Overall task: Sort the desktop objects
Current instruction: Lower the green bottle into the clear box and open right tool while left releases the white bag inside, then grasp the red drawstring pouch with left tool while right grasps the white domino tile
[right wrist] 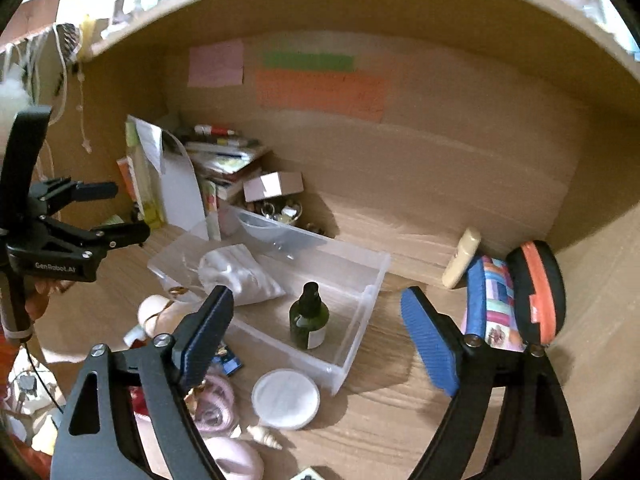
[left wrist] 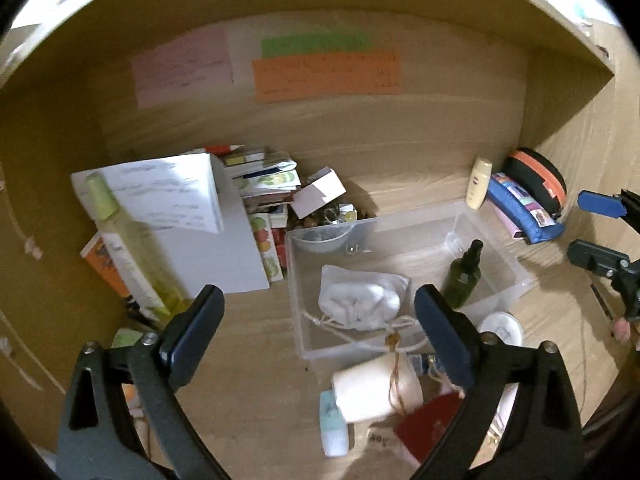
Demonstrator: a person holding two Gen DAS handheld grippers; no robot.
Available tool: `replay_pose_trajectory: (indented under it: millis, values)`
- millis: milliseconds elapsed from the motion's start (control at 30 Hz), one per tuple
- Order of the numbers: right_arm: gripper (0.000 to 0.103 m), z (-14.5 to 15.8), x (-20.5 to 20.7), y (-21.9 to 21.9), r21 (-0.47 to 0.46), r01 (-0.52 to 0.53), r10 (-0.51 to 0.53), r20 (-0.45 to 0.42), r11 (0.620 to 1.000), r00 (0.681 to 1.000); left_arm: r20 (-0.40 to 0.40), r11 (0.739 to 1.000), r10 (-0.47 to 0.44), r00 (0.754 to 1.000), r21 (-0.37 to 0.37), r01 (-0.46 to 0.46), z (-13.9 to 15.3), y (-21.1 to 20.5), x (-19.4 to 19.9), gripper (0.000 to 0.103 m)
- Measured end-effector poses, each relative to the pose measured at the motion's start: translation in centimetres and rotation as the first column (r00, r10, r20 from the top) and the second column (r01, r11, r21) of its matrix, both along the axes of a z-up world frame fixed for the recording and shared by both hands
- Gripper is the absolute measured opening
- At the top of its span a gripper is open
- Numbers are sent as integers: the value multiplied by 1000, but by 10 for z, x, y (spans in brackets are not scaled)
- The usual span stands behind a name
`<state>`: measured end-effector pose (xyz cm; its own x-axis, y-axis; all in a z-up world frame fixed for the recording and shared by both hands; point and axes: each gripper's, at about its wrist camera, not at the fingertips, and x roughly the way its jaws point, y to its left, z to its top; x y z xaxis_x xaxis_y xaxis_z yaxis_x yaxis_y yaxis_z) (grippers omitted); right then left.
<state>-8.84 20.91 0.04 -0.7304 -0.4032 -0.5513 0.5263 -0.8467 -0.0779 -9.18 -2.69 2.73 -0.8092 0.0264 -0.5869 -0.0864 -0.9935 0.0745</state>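
Ahead of the left gripper (left wrist: 318, 320), whose jaws are spread wide and empty, a clear plastic bin (left wrist: 516, 276) sits on the worktop (left wrist: 256, 360). Inside it a dark green spray bottle (left wrist: 464, 276) stands upright, nozzle up, beside a white drawstring pouch (left wrist: 360, 300) lying flat. Beyond the right gripper (right wrist: 318, 328), jaws likewise released, the bottle stands between them.

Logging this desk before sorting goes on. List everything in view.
clear bin: 1, clear, desk centre
green bottle: 1, dark green, upright in bin
white pouch: 1, white, in bin
round pad: 1, white, before bin
cream bottle: 1, cream, leaning right of bin
blue pouch: 1, blue patchwork, right
round case: 1, black-orange, far right
books: stack, mixed, back left
left gripper: 1, black, open, empty
right gripper: 1, black, open, empty
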Motion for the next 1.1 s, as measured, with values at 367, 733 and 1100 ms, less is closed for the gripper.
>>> replay_pose_trajectory:
  millis: [367,733,1100]
  values:
    - [89,-31,28,34,-18,59,-59,31,998,998,40,998,50,998,24,-51,-30,-16,42,98]
    - [89,-82,33,61,-24,107,-103,130,994,986,88,996,-54,995,79,47,-62,28,69,98]
    - [88,-121,37,74,-45,62,-50,239,997,970,179,995,-103,979,38,98,-107,82,55,98]
